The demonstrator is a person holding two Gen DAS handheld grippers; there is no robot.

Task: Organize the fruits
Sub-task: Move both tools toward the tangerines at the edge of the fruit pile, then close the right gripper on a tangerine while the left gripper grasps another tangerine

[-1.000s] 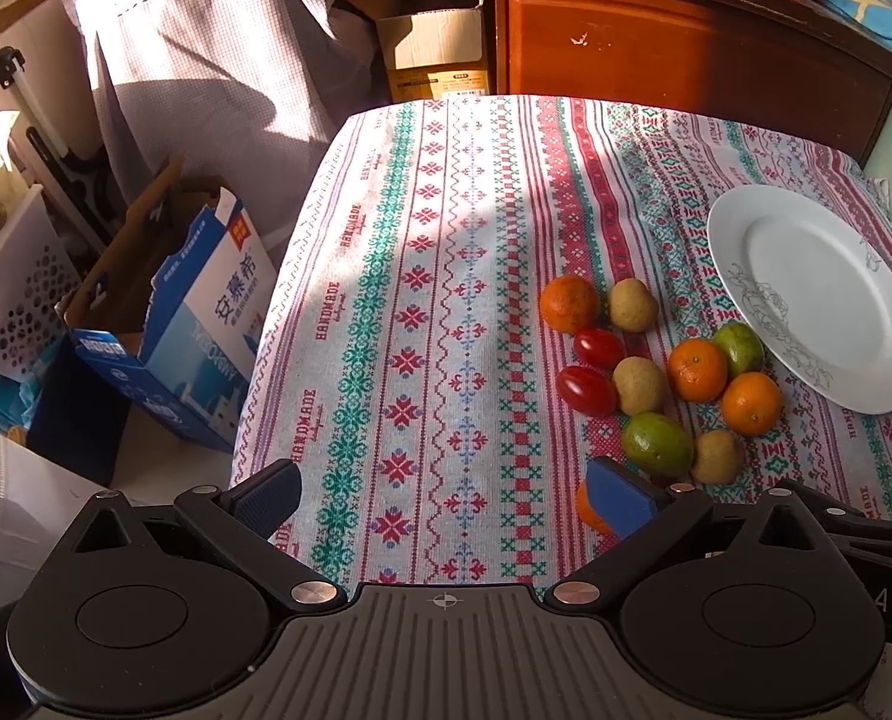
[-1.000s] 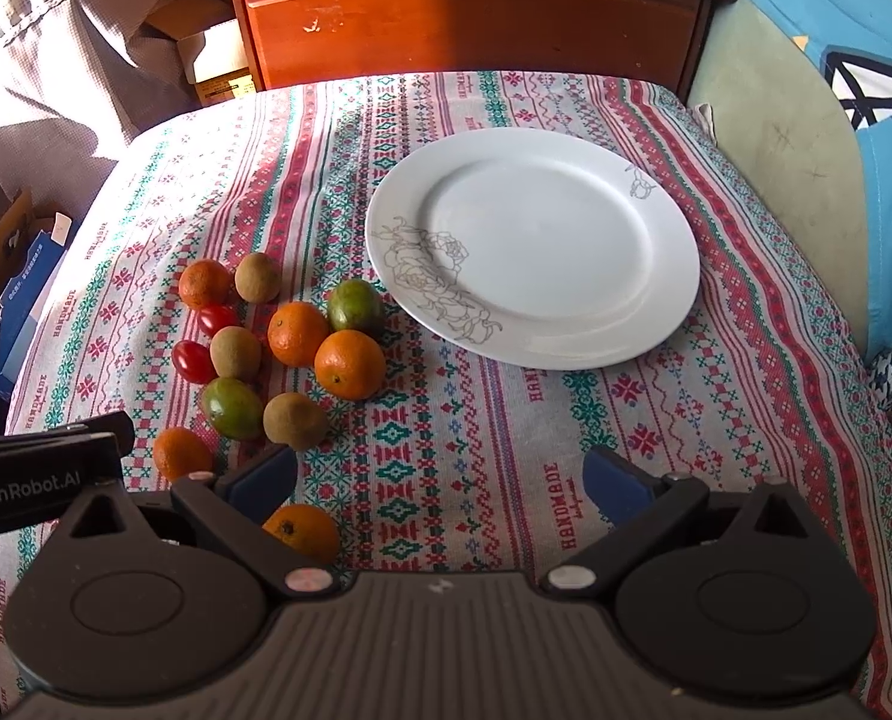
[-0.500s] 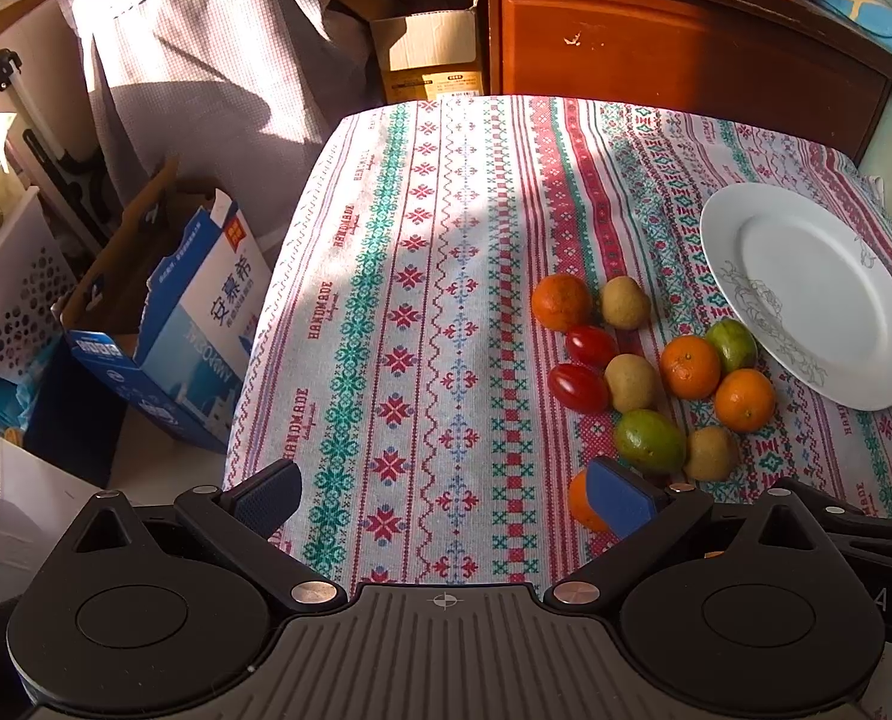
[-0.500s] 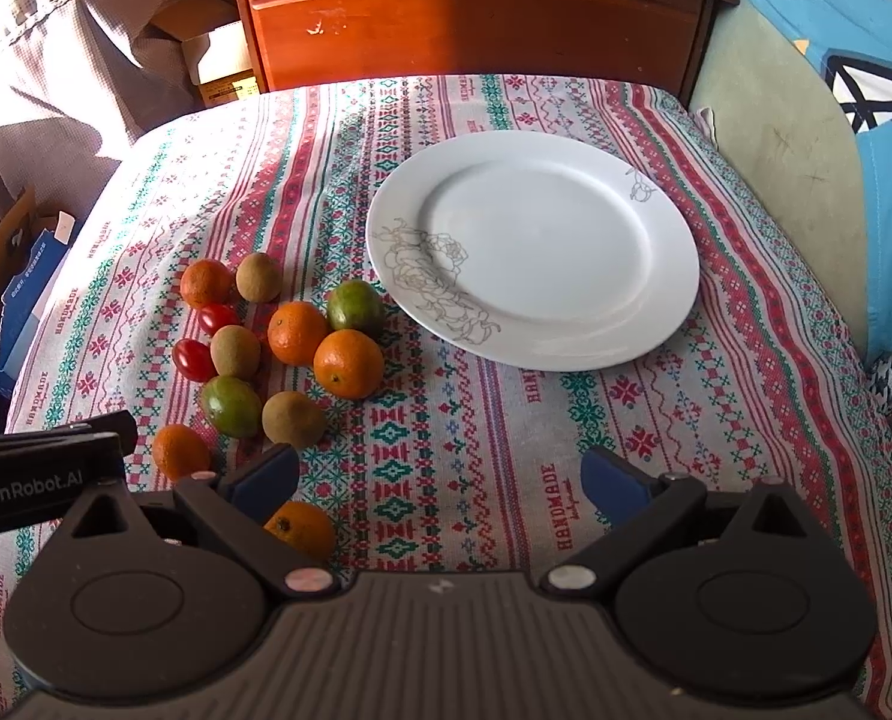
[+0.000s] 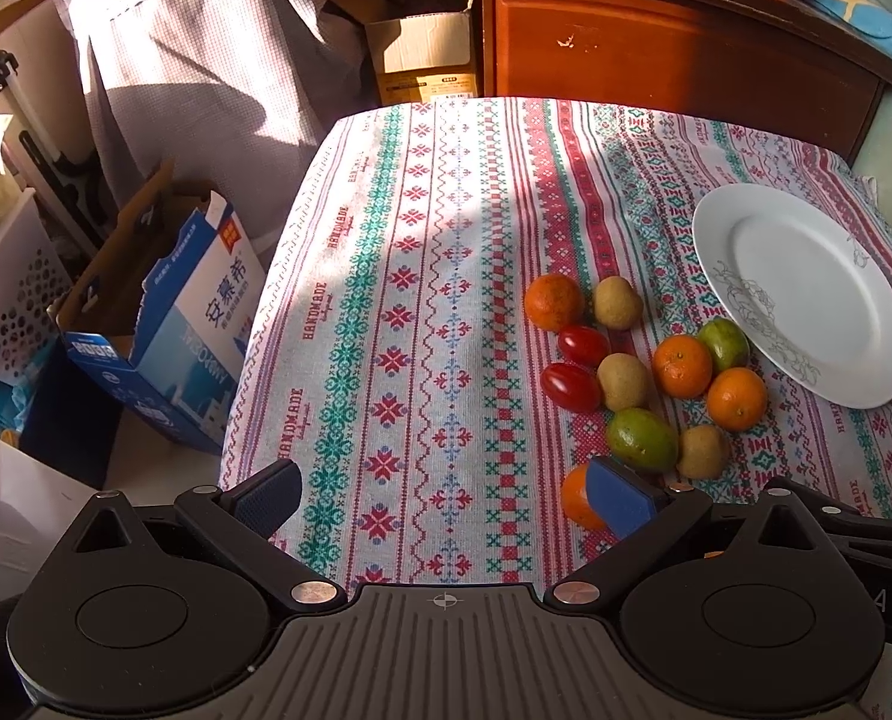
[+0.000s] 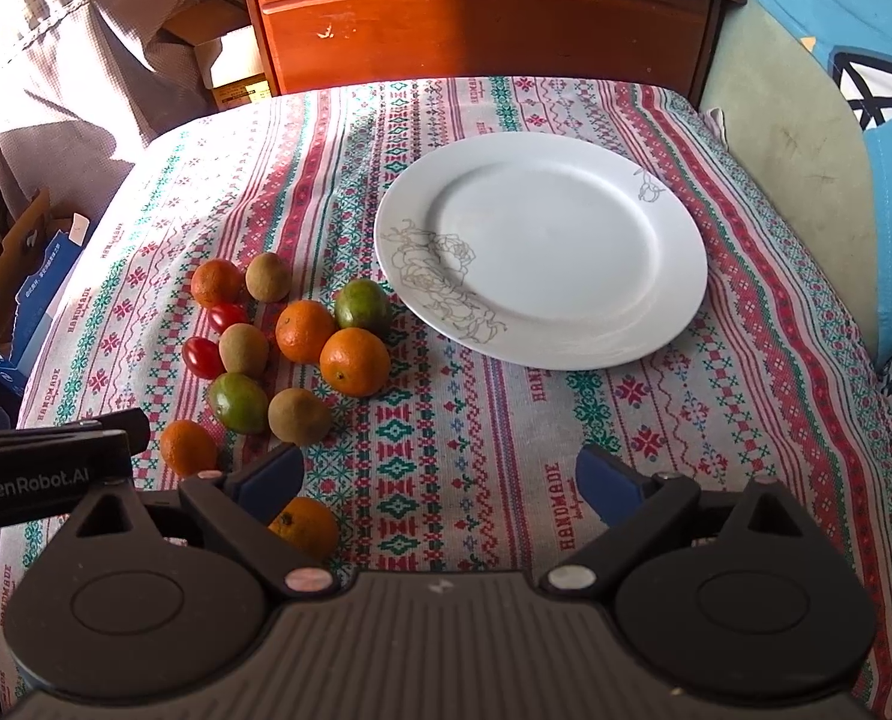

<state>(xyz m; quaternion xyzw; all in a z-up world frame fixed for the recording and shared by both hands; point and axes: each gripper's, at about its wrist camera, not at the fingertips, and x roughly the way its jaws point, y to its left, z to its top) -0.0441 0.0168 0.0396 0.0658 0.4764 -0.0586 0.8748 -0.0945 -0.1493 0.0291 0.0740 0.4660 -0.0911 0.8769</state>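
Note:
A cluster of fruit lies on the patterned tablecloth (image 6: 446, 432): several oranges (image 6: 354, 361), kiwis (image 6: 299, 416), two green limes (image 6: 239, 402) and two cherry tomatoes (image 6: 202, 356). It also shows in the left wrist view, with an orange (image 5: 682, 365) and a lime (image 5: 641, 440). An empty white plate (image 6: 565, 252) sits to the right of the fruit; it shows in the left wrist view too (image 5: 805, 300). My left gripper (image 5: 443, 495) is open and empty above the cloth, left of the fruit. My right gripper (image 6: 440, 483) is open and empty; an orange (image 6: 308, 525) lies by its left finger.
A wooden cabinet (image 6: 481, 18) stands behind the table. A blue carton (image 5: 164, 330), a white basket (image 5: 8, 294) and a cardboard box (image 5: 428, 54) are off the table's left side. A blue cushion (image 6: 889, 150) is at the right.
Both views have shifted slightly: the fruit and plate sit a little further left in the left wrist view and a little lower in the right wrist view. Nothing was grasped.

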